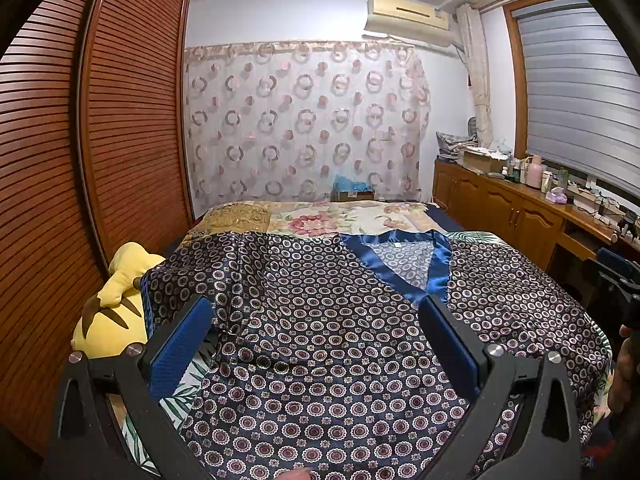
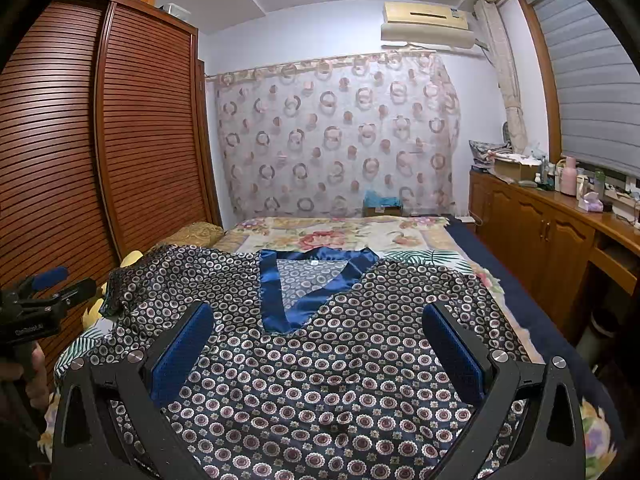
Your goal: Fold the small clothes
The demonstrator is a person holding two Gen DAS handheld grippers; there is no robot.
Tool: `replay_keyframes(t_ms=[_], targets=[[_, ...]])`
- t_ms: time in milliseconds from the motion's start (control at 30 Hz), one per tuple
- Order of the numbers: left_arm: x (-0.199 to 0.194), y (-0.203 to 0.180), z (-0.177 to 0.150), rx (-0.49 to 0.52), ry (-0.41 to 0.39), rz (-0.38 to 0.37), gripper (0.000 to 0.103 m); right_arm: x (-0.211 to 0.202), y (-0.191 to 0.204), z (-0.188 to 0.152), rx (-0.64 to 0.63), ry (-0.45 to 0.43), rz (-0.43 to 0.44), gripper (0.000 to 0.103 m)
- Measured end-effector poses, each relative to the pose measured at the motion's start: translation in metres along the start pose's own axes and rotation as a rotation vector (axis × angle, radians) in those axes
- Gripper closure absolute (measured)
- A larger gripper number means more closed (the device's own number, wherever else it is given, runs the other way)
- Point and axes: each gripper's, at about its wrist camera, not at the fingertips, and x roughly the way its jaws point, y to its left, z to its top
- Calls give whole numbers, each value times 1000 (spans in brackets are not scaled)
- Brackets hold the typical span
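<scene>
Two grippers are hovering over one garment, each with its jaws standing fully apart and gripping nothing. The left gripper (image 1: 316, 344) is pointing slightly downward; its blue pads (image 1: 180, 344) are flanking a stretch of the patterned satin top (image 1: 320, 360) without touching it. The right gripper (image 2: 318, 348) is doing likewise, its pads (image 2: 182, 350) standing clear of the cloth. The top is lying spread face-up directly beneath and ahead of both tools, its blue V-neck collar (image 2: 316, 280) pointing back toward the grippers. One sleeve (image 1: 192, 272) is draping to the left of the left gripper, partly over a yellow plush toy (image 1: 116, 308). Beyond the garment, a floral bedspread (image 1: 320, 220) is covering the bed. Farther ahead a ring-patterned curtain (image 1: 304, 120) is hanging, with a louvred wardrobe (image 1: 80, 160) to the left and a wooden cabinet (image 1: 512, 208) to the right.
</scene>
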Motion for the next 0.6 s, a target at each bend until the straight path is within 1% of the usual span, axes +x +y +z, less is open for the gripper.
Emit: replay_keyframes(t_ms=[600], targets=[[-3, -2, 1, 10, -14, 3, 0, -1, 1, 1, -1, 4, -2, 0]])
